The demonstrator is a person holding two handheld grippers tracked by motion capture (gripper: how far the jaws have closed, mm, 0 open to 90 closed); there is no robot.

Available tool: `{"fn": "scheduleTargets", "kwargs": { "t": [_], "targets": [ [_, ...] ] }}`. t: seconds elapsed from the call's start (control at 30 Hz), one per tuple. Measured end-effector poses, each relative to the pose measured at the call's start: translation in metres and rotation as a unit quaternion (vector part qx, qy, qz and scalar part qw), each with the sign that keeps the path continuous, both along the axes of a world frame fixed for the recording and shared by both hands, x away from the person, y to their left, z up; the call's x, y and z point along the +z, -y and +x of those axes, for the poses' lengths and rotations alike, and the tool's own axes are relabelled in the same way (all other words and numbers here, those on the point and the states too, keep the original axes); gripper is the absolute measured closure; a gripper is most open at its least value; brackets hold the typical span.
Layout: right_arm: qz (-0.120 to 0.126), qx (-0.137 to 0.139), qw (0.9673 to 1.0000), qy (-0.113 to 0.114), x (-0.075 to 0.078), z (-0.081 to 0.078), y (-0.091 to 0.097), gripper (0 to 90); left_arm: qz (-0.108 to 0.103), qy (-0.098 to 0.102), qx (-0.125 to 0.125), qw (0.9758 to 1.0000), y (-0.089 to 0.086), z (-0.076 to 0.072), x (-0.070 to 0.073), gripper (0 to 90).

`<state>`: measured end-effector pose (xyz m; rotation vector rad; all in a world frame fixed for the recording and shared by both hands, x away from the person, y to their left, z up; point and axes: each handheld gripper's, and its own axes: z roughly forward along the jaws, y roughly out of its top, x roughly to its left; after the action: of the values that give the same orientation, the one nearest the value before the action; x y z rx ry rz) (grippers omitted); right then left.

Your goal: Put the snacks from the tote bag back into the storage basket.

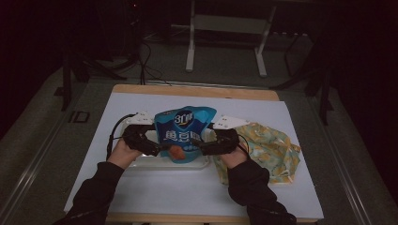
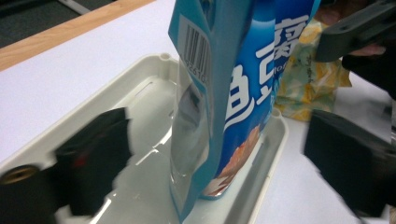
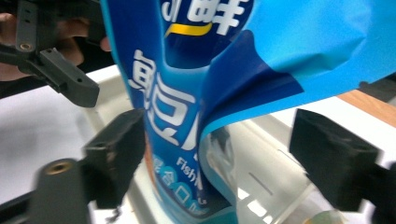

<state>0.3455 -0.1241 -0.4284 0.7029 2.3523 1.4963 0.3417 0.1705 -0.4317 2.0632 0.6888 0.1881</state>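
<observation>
Here, a blue pouch point(image 1: 185, 132) is stood upright in a white tray point(image 1: 141, 162) mid-table, straddled by the wide-open left gripper point(image 1: 158, 149) and right gripper point(image 1: 197, 147), neither gripping. A patterned cloth point(image 1: 272, 147) is seen right; bare table lies near.

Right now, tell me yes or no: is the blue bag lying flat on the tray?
No, the blue bag stands upright in the white tray, its bottom edge resting on the tray floor.
</observation>
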Motion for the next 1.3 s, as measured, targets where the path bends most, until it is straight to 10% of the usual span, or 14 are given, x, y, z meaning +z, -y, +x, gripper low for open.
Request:
{"fn": "scheduleTargets", "kwargs": {
  "t": [1.3],
  "targets": [
    [-0.016, -0.017, 0.9992, 0.031, 0.001, -0.034, 0.056, 14.1, -0.069, 0.010, 0.025, 0.9972, -0.027, -0.051, -0.022, 1.8]
  ]
}}
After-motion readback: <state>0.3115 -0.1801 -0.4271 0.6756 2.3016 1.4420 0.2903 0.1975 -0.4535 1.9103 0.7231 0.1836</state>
